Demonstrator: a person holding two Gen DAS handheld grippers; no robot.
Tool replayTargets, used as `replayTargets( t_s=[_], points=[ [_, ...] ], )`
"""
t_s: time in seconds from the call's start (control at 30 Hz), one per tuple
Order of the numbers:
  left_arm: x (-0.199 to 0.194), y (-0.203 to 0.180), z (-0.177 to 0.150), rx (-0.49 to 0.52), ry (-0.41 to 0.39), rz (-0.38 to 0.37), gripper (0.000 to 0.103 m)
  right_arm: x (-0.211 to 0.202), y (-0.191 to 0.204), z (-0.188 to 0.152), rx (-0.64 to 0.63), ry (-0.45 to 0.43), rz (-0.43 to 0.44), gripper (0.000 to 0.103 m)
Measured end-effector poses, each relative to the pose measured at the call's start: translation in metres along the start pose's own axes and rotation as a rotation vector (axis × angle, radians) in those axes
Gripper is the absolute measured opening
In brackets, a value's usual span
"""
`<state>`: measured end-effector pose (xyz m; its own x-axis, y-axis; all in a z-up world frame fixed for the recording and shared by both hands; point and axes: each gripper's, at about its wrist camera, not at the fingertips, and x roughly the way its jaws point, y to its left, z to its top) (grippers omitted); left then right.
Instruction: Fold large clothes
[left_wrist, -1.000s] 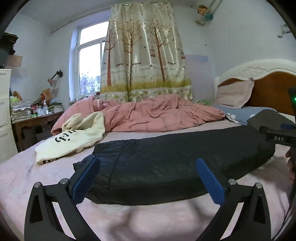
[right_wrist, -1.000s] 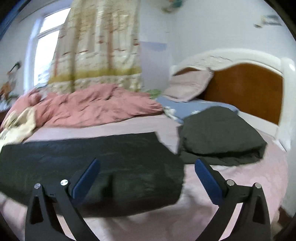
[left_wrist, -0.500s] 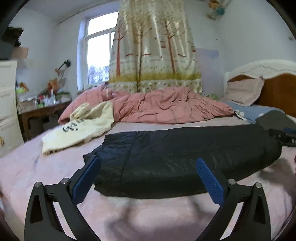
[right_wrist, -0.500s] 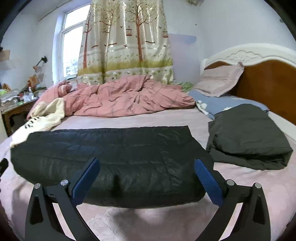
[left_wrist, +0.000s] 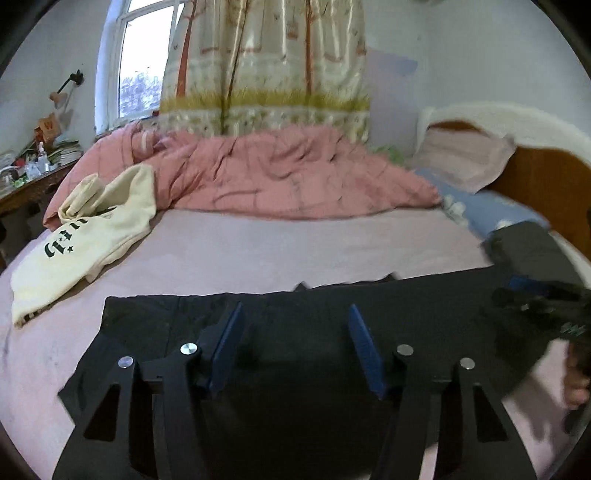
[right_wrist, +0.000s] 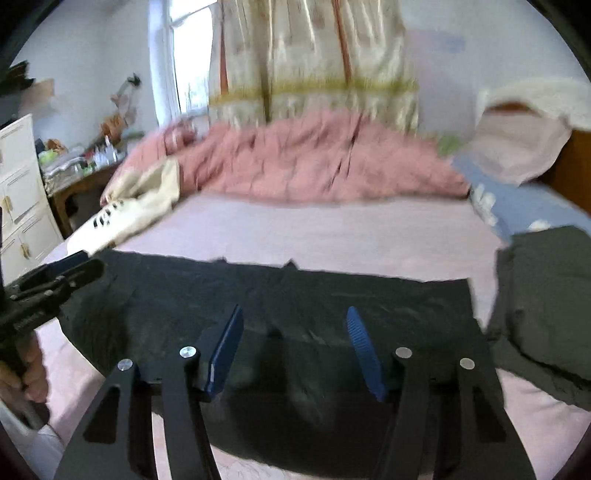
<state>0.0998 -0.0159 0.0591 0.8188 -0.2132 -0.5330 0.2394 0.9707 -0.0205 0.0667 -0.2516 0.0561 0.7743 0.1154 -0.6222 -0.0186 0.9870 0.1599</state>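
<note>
Black garment (left_wrist: 303, 332) between half-closed tongs (left_wrist: 295, 314)

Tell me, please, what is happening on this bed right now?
A person is folding a large black garment spread flat on the pink bed, with a two-finger gripper in each hand. The left gripper and right gripper are over it, jaws just narrowing but not gripping. A folded dark garment lies beside it.

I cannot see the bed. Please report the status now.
Left tongs and right tongs closing over black padded garment, nothing pinched yet. Garment flat on pink sheet. Folded dark garment lies beside it.
</note>
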Motion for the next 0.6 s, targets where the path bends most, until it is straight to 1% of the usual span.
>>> replayTargets(
  t_s=[0.03, 0.07, 0.1, 0.13, 0.17, 0.27, 0.3, 0.33, 0.37, 0.43, 0.5, 0.6],
  points=[
    [0.013, 0.004, -0.001, -0.011, 0.032, 0.013, 0.054, 0.015, -0.002, 0.003, 0.026, 0.052, -0.004, 0.059],
    [0.03, 0.011, -0.004, -0.037, 0.07, 0.049, 0.046, 0.033, -0.003, 0.003, 0.029, 0.118, -0.039, 0.05],
    [0.044, 0.016, -0.007, -0.052, 0.099, 0.073, 0.044, 0.046, -0.002, 0.002, 0.02, 0.159, -0.071, 0.047],
    [0.057, 0.021, -0.01, -0.055, 0.117, 0.072, 0.042, 0.062, -0.001, 0.0, -0.002, 0.202, -0.099, 0.047],
    [0.069, 0.028, -0.012, -0.058, 0.122, 0.072, 0.041, 0.071, -0.001, 0.001, -0.02, 0.206, -0.106, 0.047],
    [0.091, 0.04, -0.017, -0.044, 0.127, 0.137, 0.041, 0.094, -0.003, 0.009, -0.05, 0.224, -0.159, 0.047],
    [0.097, 0.043, -0.019, -0.028, 0.137, 0.144, 0.041, 0.099, -0.006, 0.011, -0.047, 0.223, -0.163, 0.047],
    [0.103, 0.046, -0.021, -0.021, 0.147, 0.139, 0.041, 0.107, -0.01, 0.012, -0.044, 0.221, -0.166, 0.047],
    [0.107, 0.051, -0.023, -0.039, 0.153, 0.13, 0.041, 0.113, -0.015, 0.011, -0.036, 0.21, -0.162, 0.047],
    [0.107, 0.06, -0.024, -0.076, 0.138, 0.112, 0.041, 0.123, -0.024, 0.01, -0.011, 0.172, -0.147, 0.047],
    [0.109, 0.067, -0.023, -0.09, 0.131, 0.122, 0.038, 0.131, -0.029, 0.008, -0.001, 0.164, -0.148, 0.047],
    [0.115, 0.079, -0.021, -0.136, 0.153, 0.114, 0.032, 0.136, -0.033, 0.009, 0.006, 0.151, -0.139, 0.047]
  ],
)
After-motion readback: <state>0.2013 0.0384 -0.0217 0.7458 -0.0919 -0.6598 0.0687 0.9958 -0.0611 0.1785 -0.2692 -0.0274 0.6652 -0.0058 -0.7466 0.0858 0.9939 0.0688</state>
